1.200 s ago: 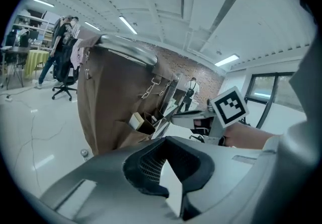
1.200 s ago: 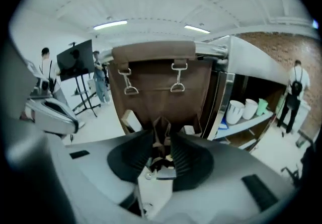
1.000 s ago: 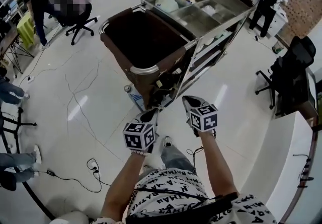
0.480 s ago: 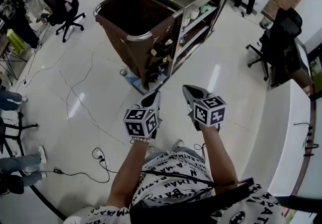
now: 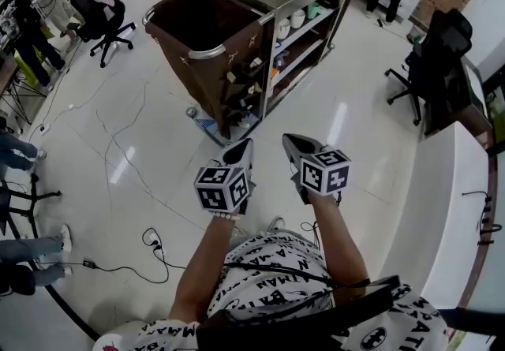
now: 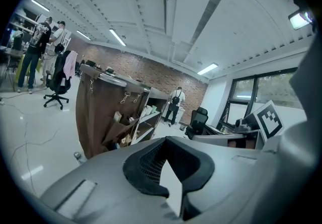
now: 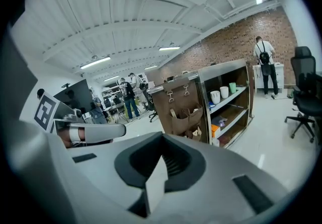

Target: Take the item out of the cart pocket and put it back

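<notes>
Left tool [image 5: 245, 147] and right tool [image 5: 289, 141] shut, brown cart pockets [image 5: 243, 80] filled

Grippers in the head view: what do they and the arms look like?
Both the left gripper and right gripper are grey tapering beaks with black pads, each carrying a cube of black-and-white square markers. Forearms bare; short-sleeved white shirt with black lettering.
</notes>
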Demonstrator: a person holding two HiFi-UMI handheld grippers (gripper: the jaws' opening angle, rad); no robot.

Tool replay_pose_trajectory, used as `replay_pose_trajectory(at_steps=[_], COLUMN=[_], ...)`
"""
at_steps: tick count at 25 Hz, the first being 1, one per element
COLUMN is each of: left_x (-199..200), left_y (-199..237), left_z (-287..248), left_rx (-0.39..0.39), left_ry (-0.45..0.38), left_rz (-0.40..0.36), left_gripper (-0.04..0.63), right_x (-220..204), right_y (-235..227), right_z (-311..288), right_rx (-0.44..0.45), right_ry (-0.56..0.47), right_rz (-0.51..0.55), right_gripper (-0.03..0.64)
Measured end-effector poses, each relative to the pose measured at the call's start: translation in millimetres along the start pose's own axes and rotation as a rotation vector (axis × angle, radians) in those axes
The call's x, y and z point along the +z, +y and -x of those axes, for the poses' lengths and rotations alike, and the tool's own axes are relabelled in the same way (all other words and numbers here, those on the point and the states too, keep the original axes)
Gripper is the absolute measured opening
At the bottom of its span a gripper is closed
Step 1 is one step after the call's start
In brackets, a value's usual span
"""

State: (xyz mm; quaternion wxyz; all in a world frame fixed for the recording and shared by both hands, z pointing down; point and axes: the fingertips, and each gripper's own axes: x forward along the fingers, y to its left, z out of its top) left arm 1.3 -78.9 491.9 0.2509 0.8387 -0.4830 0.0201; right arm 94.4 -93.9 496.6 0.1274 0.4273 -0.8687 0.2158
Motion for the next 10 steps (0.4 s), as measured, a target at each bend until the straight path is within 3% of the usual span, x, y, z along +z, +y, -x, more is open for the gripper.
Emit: replay_pose_trajectory(at_steps=[10], left_x=[-4], left_y=[-14], left_z=[-1], left_rx=[-0.003], left_ry=[-0.001], left_rz=[0.007], left_gripper=[0.0], right_x=[-2], right_y=[-1], right_z=[9], right_rx=[0.018], right_ry=[0.002], right_rz=[0.006], right_gripper=[0.011])
